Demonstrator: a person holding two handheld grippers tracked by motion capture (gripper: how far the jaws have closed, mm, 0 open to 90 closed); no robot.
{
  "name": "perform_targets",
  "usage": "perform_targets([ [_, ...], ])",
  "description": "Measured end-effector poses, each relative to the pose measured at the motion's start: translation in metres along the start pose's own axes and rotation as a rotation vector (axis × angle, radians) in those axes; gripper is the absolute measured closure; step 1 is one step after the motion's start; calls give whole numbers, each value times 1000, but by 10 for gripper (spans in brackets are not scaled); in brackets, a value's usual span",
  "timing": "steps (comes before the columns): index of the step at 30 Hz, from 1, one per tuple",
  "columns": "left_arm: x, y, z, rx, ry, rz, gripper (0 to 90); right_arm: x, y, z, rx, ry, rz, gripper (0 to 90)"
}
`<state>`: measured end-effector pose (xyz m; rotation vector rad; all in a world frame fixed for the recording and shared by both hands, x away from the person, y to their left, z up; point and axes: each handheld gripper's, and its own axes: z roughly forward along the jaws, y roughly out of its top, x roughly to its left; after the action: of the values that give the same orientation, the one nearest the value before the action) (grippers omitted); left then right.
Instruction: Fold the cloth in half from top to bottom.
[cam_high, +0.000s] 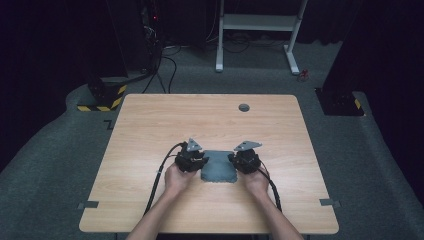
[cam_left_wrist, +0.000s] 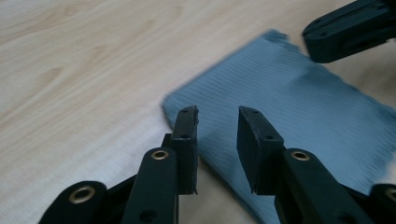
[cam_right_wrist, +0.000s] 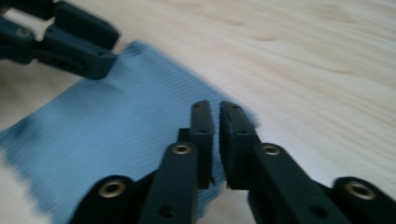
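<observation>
A grey-blue ribbed cloth (cam_high: 218, 167) lies flat on the wooden table (cam_high: 150, 125), near the front edge and between my two hands. My left gripper (cam_high: 202, 161) sits at the cloth's left side. In the left gripper view its jaws (cam_left_wrist: 217, 114) stand apart over the cloth (cam_left_wrist: 299, 107) just inside its edge, pressing on nothing. My right gripper (cam_high: 234, 159) is at the cloth's right side. Its jaws (cam_right_wrist: 215, 106) are close together with only a thin slit, over the cloth's (cam_right_wrist: 116, 116) corner. Whether they pinch the fabric I cannot tell.
A round grey grommet (cam_high: 244, 107) sits in the table's far part. Grey tape marks (cam_high: 88, 204) lie at the front corners. A white frame (cam_high: 260, 22) and a striped stand base (cam_high: 105, 97) are on the floor beyond. Cables trail back along both forearms.
</observation>
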<state>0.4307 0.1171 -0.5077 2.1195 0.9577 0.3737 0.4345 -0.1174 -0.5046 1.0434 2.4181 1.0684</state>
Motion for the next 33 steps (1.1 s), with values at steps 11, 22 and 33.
perform_targets([
  [11, -20, -33, -19, 9, -84, 39, 683, 22, -32, -13, 11, 60, -53, 810],
  [22, -18, -40, -28, -21, -89, -5, 562, 18, -39, -21, -12, 27, -31, 689],
  [33, -12, -36, -43, -99, -68, -73, 461, 5, -36, -38, -79, 20, 46, 658],
])
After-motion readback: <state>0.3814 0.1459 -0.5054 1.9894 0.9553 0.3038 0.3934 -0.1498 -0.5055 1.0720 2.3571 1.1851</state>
